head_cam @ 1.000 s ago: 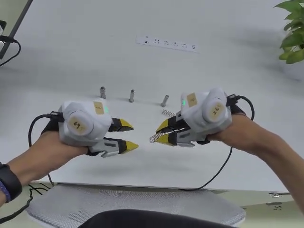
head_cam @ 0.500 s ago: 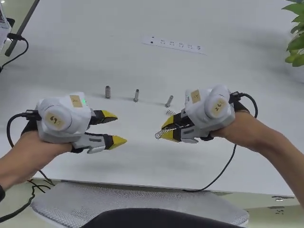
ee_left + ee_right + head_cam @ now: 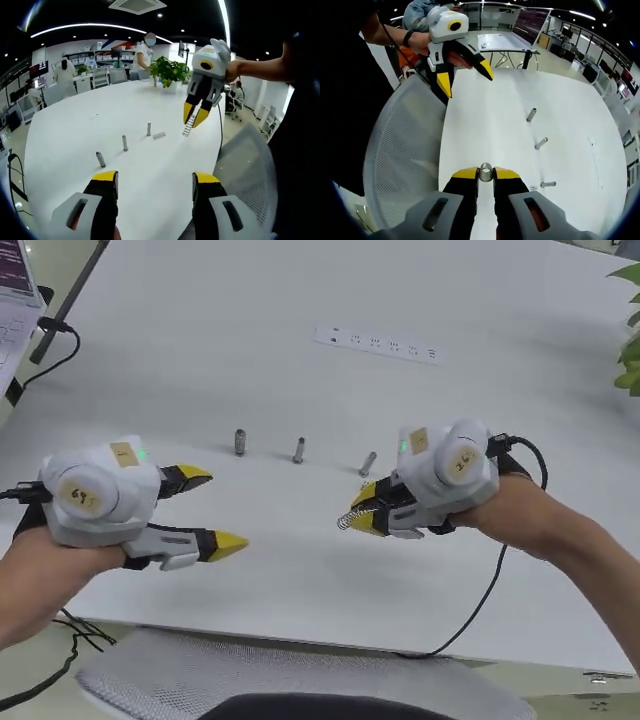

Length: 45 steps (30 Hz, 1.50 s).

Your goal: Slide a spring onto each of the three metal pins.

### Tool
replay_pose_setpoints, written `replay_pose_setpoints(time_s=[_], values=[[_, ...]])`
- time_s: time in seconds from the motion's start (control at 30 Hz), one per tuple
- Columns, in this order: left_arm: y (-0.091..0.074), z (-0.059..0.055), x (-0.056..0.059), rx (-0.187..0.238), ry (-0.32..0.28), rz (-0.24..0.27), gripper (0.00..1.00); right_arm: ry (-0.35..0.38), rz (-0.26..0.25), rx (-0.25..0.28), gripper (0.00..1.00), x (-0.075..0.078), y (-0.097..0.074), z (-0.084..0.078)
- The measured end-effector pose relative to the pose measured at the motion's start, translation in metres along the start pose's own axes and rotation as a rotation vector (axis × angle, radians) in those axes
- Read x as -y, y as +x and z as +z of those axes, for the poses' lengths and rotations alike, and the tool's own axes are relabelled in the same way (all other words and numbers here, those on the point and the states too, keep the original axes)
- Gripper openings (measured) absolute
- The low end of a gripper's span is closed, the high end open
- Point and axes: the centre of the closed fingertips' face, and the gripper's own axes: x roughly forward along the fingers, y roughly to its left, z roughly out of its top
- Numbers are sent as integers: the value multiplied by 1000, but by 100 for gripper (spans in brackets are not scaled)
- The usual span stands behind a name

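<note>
On the white workbench (image 3: 300, 360), three short metal pins stand upright in a row: the left pin (image 3: 240, 442), the middle pin (image 3: 299, 450) and the right pin (image 3: 368, 463). The left pin looks thicker than the other two. Farther back on the bare tabletop lies a white power strip (image 3: 378, 343). A loose spring (image 3: 159, 135) lies flat just beside the right pin.

The right gripper (image 3: 362, 515) hangs above the near part of the table, close to the right pin, its yellow-tipped jaws pinched on a small spring (image 3: 350, 518) that sticks out between the tips. The left gripper (image 3: 218, 508) hovers well off to the left, its jaws spread wide with nothing between them.

A grey mesh chair (image 3: 280, 670) sits at the table's near edge, and a black cable (image 3: 480, 590) trails from the right gripper over that edge. Around the bench is an open office with strip lights on a dark ceiling, a leafy plant (image 3: 170, 72) at the far end of the table, desks, a large screen (image 3: 530, 25) and people standing in the background.
</note>
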Motion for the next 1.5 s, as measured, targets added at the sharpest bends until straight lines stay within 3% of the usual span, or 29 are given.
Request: replay_pose_setpoints(time_s=[0.3,0.57,1.5], values=[[-16,-11,-17,-1,-55,61,69,10,-8,-16,9,16,5,0],[-23,-23,-19,-16,-87,72,77,17,-17,-35,9,32,13,-1],[-39,-36,-45,-31,-104,132,76,39,-52,-60,9,100,30,15]])
